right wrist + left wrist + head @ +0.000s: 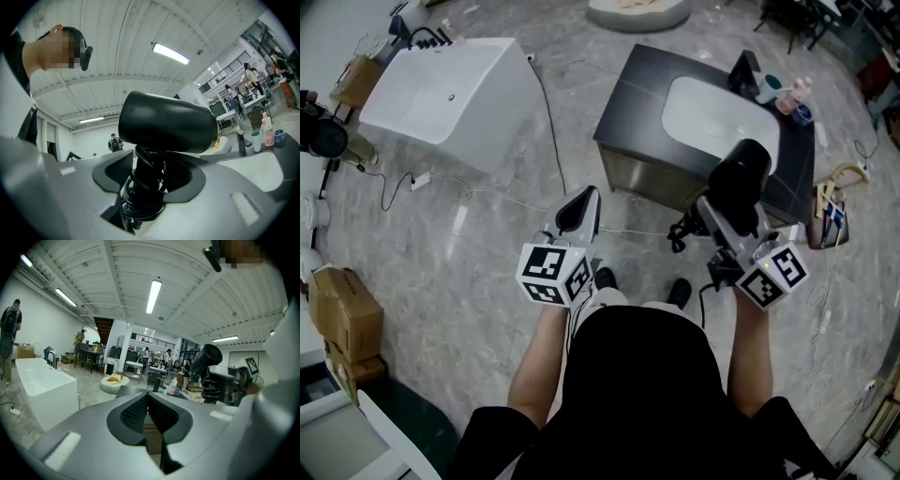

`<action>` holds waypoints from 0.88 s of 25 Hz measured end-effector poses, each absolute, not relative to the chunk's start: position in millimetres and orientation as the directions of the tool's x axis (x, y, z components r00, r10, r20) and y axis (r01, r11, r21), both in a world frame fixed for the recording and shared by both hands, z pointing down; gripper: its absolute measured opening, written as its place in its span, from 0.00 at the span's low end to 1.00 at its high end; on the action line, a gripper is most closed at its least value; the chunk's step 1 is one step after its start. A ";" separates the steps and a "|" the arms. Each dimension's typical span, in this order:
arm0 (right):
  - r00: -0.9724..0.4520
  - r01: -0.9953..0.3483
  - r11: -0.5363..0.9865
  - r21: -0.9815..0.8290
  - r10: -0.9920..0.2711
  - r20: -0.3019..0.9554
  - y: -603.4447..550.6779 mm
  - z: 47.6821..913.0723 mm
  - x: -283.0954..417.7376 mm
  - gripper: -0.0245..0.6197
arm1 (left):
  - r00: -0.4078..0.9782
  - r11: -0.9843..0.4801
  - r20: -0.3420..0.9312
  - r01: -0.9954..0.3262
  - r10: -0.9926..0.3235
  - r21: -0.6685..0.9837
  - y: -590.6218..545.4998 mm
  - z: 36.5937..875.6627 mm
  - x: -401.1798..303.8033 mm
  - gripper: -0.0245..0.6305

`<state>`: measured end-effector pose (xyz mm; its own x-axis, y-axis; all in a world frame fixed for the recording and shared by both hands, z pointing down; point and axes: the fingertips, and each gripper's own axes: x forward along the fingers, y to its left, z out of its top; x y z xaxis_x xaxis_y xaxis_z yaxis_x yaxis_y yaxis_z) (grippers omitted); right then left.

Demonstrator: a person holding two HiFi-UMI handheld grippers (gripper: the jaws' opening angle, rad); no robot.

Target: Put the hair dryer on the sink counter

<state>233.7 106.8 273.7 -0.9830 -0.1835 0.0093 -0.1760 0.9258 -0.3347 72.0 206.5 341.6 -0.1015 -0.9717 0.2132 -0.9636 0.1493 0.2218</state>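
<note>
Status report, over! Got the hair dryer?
Left gripper shut, empty. Right gripper shut on hair dryer. Sink counter ahead; cup and bottle at its far corner.

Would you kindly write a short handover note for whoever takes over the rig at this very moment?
The left gripper has its fingers shut and is empty.
The right gripper is shut on the handle of the black hair dryer, whose cord is wound round the handle.
The dark sink counter with its white basin lies just ahead; a cup and a bottle stand on it.
Done: dryer in hand. Left: set it on bare counter, then release.
</note>
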 end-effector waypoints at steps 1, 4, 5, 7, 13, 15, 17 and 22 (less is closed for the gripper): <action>-0.982 -0.183 0.924 -0.335 -0.191 0.009 109.6 273.9 224.6 0.37 | -0.095 0.143 0.212 -0.964 -0.973 0.225 209.2 342.6 62.4 0.04; -0.975 -0.211 0.917 -0.339 -0.220 0.012 122.6 274.2 185.1 0.37 | -0.070 0.121 0.213 -0.965 -0.974 0.234 222.3 345.5 21.5 0.04; -0.973 -0.223 0.913 -0.341 -0.232 0.014 127.2 274.0 171.6 0.37 | -0.061 0.113 0.215 -0.965 -0.975 0.237 226.9 346.1 7.2 0.04; -0.967 -0.245 0.906 -0.346 -0.254 0.018 131.8 274.0 157.3 0.37 | -0.043 0.097 0.220 -0.966 -0.974 0.239 231.2 347.5 -8.7 0.04; -0.958 -0.278 0.892 -0.357 -0.285 0.036 130.9 284.5 153.2 0.37 | -0.010 0.065 0.231 -0.970 -0.973 0.234 227.5 354.4 -14.9 0.04; -0.955 -0.289 0.888 -0.359 -0.292 0.047 129.3 286.3 150.9 0.37 | -0.005 0.062 0.229 -0.969 -0.973 0.240 225.4 354.4 -18.3 0.04; -0.954 -0.296 0.886 -0.358 -0.294 0.059 128.0 289.1 150.0 0.37 | 0.001 0.057 0.227 -0.967 -0.974 0.248 223.0 354.9 -18.7 0.04; -0.953 -0.303 0.882 -0.361 -0.293 0.081 123.7 295.5 143.0 0.37 | 0.022 0.036 0.221 -0.966 -0.975 0.255 214.4 353.7 -16.6 0.04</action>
<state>143.0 123.7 295.5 -0.9525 -0.2933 0.0814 -0.3025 0.8821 -0.3610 -16.6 214.4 353.7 0.0218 -0.9751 0.2205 -0.9663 0.0361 0.2550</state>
